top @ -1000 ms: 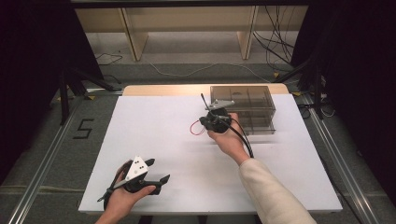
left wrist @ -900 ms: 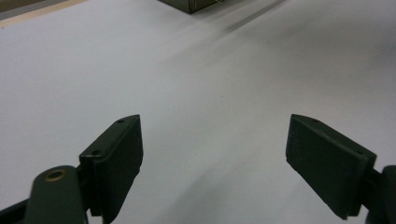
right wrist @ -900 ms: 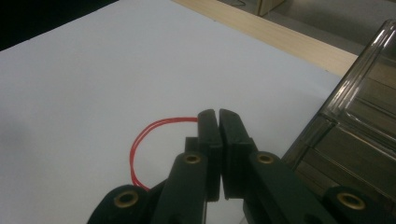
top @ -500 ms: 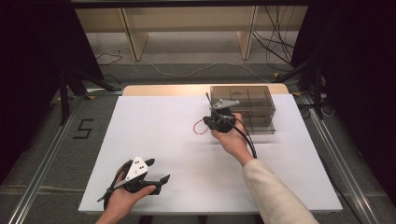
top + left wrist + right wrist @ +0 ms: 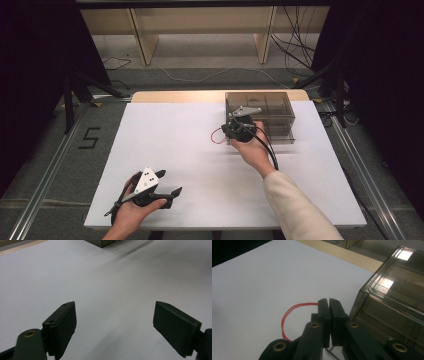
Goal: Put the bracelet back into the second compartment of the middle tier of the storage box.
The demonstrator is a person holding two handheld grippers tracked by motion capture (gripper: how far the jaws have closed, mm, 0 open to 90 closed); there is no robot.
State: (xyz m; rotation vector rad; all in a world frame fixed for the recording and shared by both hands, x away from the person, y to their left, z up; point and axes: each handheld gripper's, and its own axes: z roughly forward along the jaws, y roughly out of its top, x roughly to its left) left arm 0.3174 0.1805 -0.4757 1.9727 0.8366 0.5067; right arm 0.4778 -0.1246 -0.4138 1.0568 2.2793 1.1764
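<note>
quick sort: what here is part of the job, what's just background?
In play:
- right gripper, shut on the red loop
- smoky clear drawer box, right beside it
- left gripper, open, idle over the white table

Background:
- wooden shelf frame
- floor cables
- "5" floor mark

Count of things on the white surface (image 5: 190, 150)
One smoky clear drawer box (image 5: 265, 112), one red wire loop (image 5: 290, 315), two grippers: left (image 5: 167, 192), right (image 5: 329, 303)
</note>
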